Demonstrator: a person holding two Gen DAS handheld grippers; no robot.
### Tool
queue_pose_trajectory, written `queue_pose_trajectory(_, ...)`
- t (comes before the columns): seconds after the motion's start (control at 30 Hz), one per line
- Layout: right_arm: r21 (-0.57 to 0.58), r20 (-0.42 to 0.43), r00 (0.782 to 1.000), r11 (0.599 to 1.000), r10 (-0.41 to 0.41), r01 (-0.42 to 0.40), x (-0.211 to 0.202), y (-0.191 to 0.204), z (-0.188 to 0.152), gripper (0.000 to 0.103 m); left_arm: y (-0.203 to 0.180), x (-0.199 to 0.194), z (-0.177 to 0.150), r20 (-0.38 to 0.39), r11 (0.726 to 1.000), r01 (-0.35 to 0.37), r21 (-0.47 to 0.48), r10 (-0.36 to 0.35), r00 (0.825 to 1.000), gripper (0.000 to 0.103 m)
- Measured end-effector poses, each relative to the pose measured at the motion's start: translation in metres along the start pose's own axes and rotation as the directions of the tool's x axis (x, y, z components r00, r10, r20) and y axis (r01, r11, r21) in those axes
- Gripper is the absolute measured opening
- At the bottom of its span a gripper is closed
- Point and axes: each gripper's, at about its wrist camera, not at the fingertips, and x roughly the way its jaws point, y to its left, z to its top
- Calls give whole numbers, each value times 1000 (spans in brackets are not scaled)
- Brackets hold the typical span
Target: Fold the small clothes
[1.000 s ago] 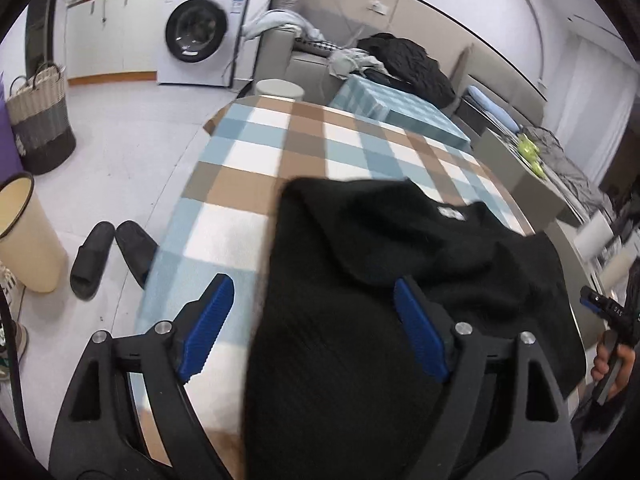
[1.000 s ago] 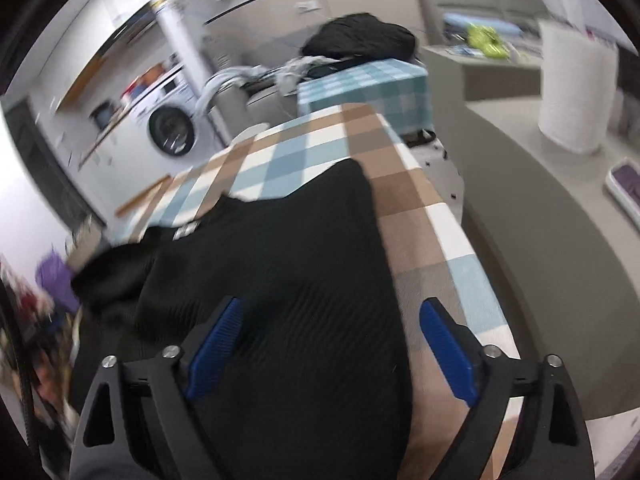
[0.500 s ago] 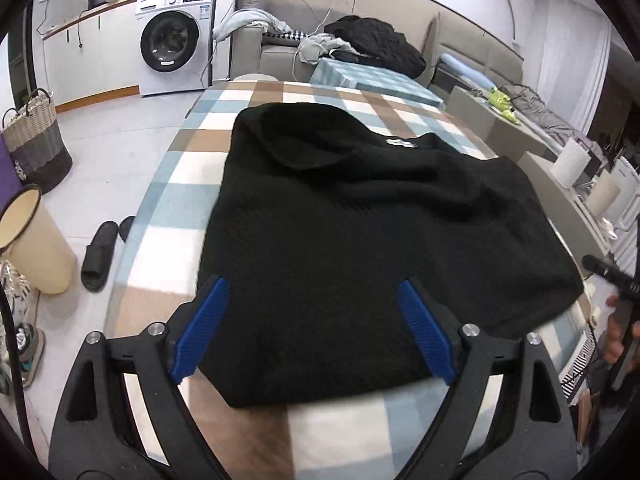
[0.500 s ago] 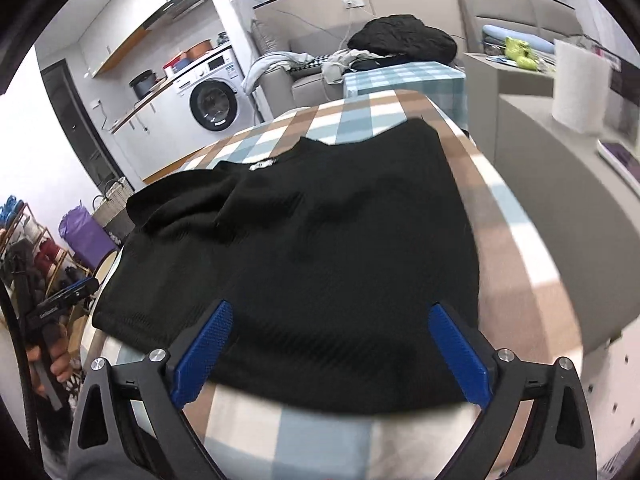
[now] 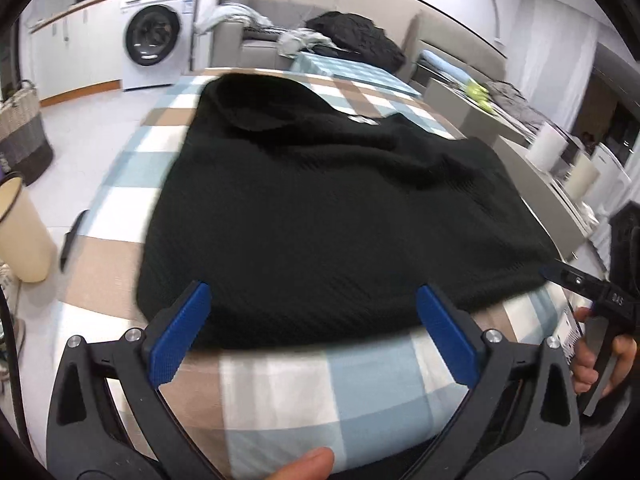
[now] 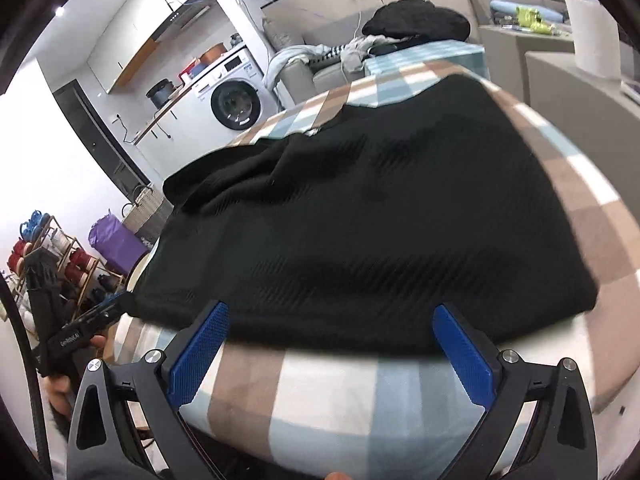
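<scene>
In the left wrist view the black garment (image 5: 332, 216) lies spread on the checked surface (image 5: 280, 392), the left tongs (image 5: 314, 330) opening, empty, at its near hem; in the right wrist view the right tongs (image 6: 330, 344) stand wide, empty, at that hem.

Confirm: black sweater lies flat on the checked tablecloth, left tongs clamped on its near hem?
Not clamped. In the left wrist view the left tongs are opening, with nothing between them. The black sweater does lie flat on the checked tablecloth.
</scene>
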Motion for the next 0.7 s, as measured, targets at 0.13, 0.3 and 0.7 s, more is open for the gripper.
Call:
queue_pose_trajectory(0.13, -18, -11, 1000, 1000, -22, 22, 7, 6, -10, 103, -5, 6, -1, 18, 1000, -29, -9, 29, 999, 102)
queue_pose_trajectory(0.3, -31, -19, 999, 999, -31, 30, 10, 11, -12, 103, -18, 14, -9, 9, 1000, -1, -9, 1, 1000, 102)
queue_pose_trajectory(0.7, -128, -13, 996, 988, -92, 90, 15, 20, -23, 103, -38, 24, -16, -11, 1000, 8, 13, -8, 1000, 102)
